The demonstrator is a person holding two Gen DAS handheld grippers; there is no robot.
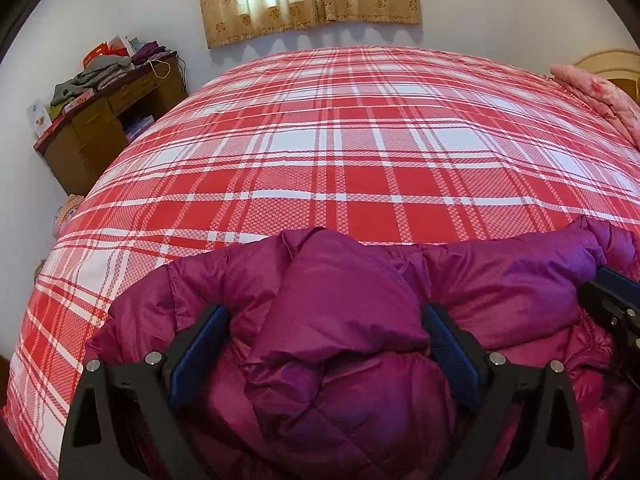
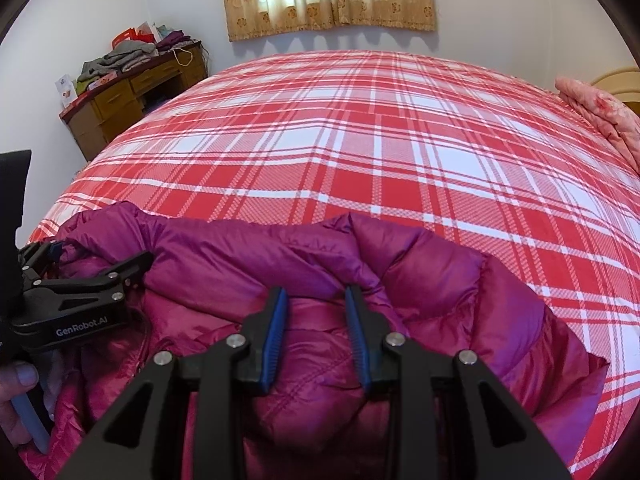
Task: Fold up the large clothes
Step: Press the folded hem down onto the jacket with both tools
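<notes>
My left gripper (image 1: 326, 344) level, jaws wide, magenta jacket (image 1: 344, 300) bulging between; right gripper (image 2: 316, 336) pinching jacket fold.

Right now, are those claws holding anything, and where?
Both straddle bunched folds of the purple puffer jacket: left claw wide apart, right claw narrower. Firm clamping cannot be told.

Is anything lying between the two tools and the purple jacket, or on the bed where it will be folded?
Nothing visible. Both the left tool and right tool already straddle bunched jacket fabric, and the plaid bed beyond it is bare.
</notes>
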